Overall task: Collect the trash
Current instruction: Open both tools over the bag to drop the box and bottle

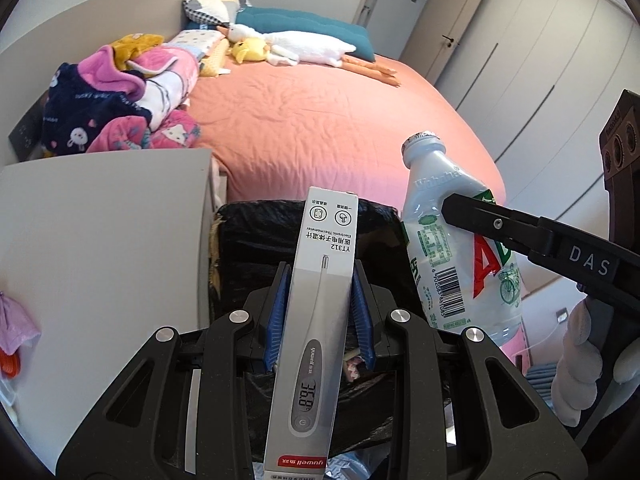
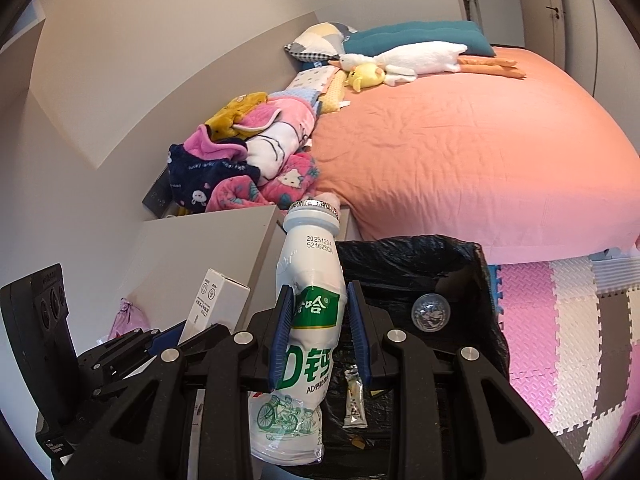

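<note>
Over bin [image 2: 486,280]: left tongs [image 1: 320,300] pinch box [image 1: 316,320], right tongs [image 2: 320,332] bottle [image 2: 308,320]; bases cropped.

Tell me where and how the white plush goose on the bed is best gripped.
Grip the plush goose across its slim neck, behind the head, coming down from above. It lies flat and lengthwise on the bed; the body looks too thick for the jaws, and the yellow toy crowds its head.

Right tongs [image 2: 318,332] clamp white bottle [image 2: 304,320] above black-lined bin [image 2: 476,280].
</note>
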`<state>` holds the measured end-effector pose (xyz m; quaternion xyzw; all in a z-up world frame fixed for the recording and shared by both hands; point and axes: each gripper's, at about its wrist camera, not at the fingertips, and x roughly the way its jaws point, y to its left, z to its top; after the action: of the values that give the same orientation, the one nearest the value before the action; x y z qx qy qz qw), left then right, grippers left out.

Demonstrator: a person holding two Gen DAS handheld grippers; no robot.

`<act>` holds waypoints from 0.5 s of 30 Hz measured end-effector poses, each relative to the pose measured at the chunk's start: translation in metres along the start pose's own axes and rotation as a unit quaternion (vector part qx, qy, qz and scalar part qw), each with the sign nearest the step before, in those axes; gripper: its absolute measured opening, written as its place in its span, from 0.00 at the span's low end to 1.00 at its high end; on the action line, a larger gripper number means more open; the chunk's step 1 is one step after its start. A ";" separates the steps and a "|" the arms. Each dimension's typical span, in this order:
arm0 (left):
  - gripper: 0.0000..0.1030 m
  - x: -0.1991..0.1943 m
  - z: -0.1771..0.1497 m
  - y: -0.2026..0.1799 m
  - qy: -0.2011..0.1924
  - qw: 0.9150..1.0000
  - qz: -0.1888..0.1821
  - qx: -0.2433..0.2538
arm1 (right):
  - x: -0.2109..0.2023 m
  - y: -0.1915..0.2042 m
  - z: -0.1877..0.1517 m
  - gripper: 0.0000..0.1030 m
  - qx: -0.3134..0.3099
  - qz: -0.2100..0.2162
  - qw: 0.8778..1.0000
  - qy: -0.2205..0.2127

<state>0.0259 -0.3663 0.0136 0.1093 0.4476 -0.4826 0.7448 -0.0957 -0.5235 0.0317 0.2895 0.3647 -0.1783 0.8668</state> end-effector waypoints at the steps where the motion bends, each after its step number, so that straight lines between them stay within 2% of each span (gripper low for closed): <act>1: 0.29 0.002 0.001 -0.003 0.002 1.000 -0.002 0.003 | -0.001 -0.003 0.000 0.29 0.003 -0.002 1.000 0.000; 7: 0.32 0.016 0.004 -0.015 0.022 0.999 -0.018 0.016 | -0.003 -0.019 0.001 0.29 0.014 -0.009 1.000 0.003; 8: 0.49 0.017 0.004 -0.018 0.027 0.999 -0.020 0.018 | -0.005 -0.023 0.001 0.30 0.019 -0.012 1.000 0.001; 9: 0.65 0.019 0.005 -0.019 0.031 0.999 -0.017 0.019 | -0.006 -0.024 0.001 0.36 0.022 -0.014 1.000 -0.002; 10: 0.91 0.019 0.007 -0.023 0.032 0.999 -0.004 0.020 | -0.008 -0.025 0.002 0.46 0.023 -0.016 1.000 -0.005; 12: 0.93 0.016 0.008 -0.028 0.013 0.999 0.013 0.032 | -0.013 -0.028 0.003 0.59 0.026 -0.027 0.999 -0.019; 15: 0.93 0.014 0.009 -0.034 0.007 0.999 0.011 0.043 | -0.019 -0.031 0.005 0.65 0.029 -0.031 0.999 -0.030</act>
<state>0.0055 -0.3979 0.0170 0.1493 0.4301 -0.4923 0.7418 -0.1220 -0.5487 0.0366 0.2977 0.3420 -0.2242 0.8626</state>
